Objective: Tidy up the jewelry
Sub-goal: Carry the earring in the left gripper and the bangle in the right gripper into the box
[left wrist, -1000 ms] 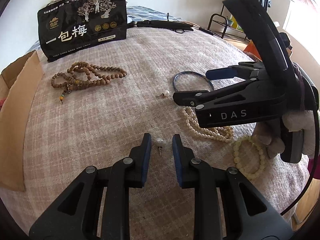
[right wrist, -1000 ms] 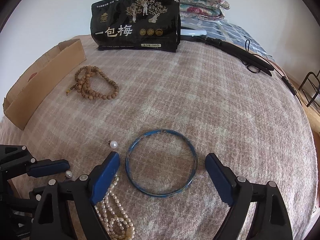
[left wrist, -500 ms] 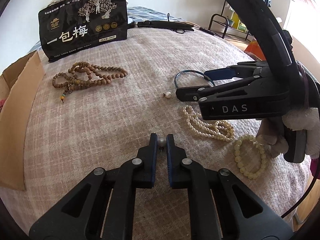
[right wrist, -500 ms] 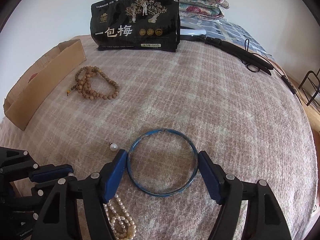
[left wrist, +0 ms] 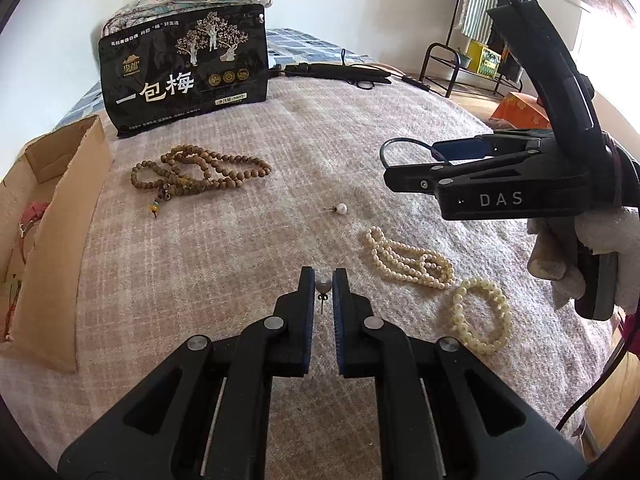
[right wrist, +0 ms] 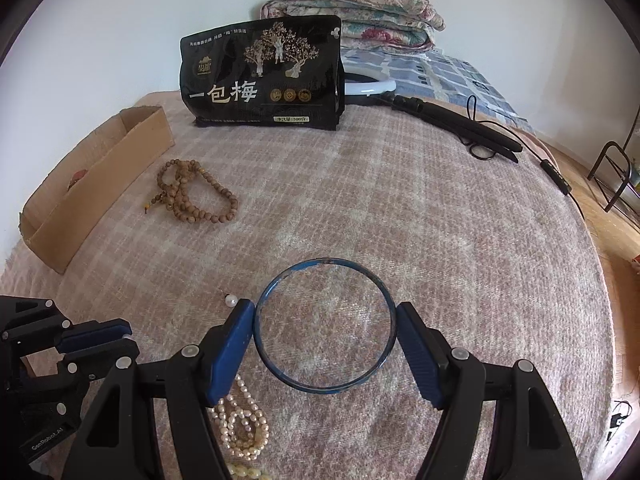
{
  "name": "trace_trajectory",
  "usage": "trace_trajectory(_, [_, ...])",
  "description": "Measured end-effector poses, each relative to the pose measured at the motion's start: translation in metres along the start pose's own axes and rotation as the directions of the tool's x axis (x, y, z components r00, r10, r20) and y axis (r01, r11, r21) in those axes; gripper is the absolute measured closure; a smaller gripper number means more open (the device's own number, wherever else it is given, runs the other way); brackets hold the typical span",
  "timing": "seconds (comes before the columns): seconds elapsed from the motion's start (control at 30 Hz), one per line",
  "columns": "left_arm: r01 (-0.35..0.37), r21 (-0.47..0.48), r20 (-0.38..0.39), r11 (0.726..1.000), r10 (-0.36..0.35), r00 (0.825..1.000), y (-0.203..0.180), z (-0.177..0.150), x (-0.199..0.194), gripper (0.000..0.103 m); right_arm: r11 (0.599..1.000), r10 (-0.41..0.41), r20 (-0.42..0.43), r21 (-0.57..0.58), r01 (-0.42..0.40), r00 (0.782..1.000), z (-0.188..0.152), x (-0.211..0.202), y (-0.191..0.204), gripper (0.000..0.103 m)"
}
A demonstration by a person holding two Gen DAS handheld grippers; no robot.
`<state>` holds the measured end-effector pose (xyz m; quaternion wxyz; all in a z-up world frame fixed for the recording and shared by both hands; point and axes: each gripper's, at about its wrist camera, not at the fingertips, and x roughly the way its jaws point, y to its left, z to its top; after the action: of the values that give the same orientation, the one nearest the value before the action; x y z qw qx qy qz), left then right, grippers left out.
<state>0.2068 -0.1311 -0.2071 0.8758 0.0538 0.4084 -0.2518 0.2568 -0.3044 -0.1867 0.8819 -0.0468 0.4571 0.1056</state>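
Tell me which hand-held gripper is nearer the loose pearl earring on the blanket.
Right. The right hand-held gripper, shut on the blue bangle, has its left fingertip right beside the loose pearl earring. The left hand-held gripper sits farther back, pinching another pearl earring.

The left tongs [left wrist: 323, 280] reach forward low over the bed, their two black fingers nearly closed, pinching a small pearl stud earring [left wrist: 323, 285] between the tips. The right tongs [right wrist: 325, 330] sit to their right, spread wide, both blue-padded fingers pressing the outer rim of a thin blue bangle [right wrist: 325, 264].
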Motion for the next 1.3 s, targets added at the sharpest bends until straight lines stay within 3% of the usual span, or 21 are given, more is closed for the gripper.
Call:
trace_trajectory(0.5, [-0.042,-0.053,0.086,0.998,0.047,0.995,0.024,0.008,-0.057,0.096,1.0,-0.005,0.058,-0.009,0.006,0.998,0.011,-0.049,0.017,0.029])
trace_trajectory(1.3, [-0.183,-0.181,0.157,0.966,0.212,0.965,0.122,-0.003,-0.135,0.096,0.992,0.079,0.136,-0.112,-0.064,0.988,0.069,-0.072,0.124,0.029])
